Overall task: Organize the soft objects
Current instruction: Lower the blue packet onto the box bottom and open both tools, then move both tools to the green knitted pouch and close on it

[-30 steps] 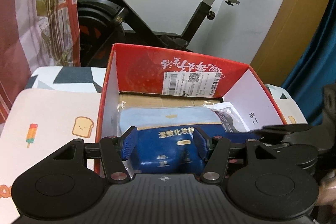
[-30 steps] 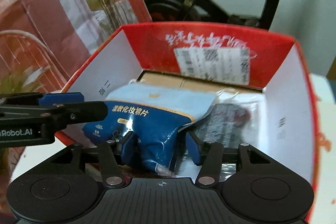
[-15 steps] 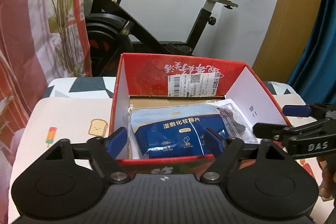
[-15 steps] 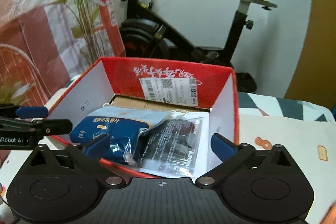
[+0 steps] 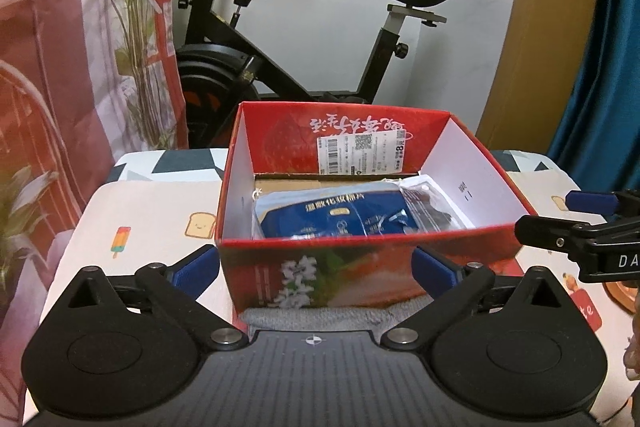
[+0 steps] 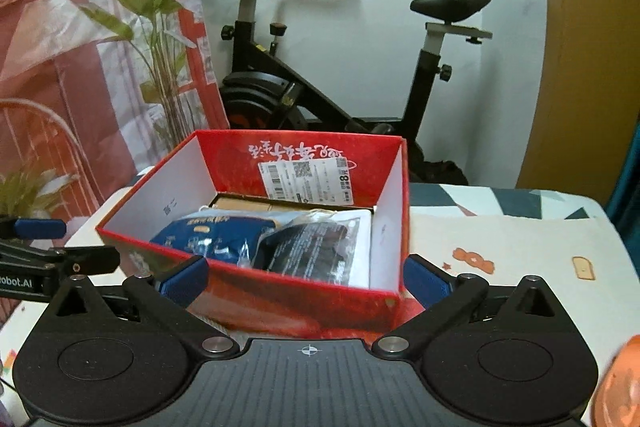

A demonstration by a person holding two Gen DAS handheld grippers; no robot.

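A red cardboard box (image 5: pixel 360 267) (image 6: pixel 280 301) stands on the patterned table. Inside lie a blue soft pack of cotton pads (image 5: pixel 336 215) (image 6: pixel 208 239) and a clear bag with dark contents (image 5: pixel 434 203) (image 6: pixel 316 247) to its right. My left gripper (image 5: pixel 316 269) is open and empty, its fingers wide in front of the box's near wall. My right gripper (image 6: pixel 304 281) is open and empty, also in front of the box. A grey soft cloth (image 5: pixel 336 319) lies just before the box, below the left gripper.
An exercise bike (image 5: pixel 288 67) stands behind the table. A floral curtain (image 5: pixel 80 67) hangs at the left, a blue curtain (image 5: pixel 600 67) at the right. The right gripper shows at the left wrist view's right edge (image 5: pixel 580 239). An orange thing (image 6: pixel 616 383) is at bottom right.
Both grippers let go of the blue pack, opened wide and pulled back out of the box. The pack now lies inside the box.
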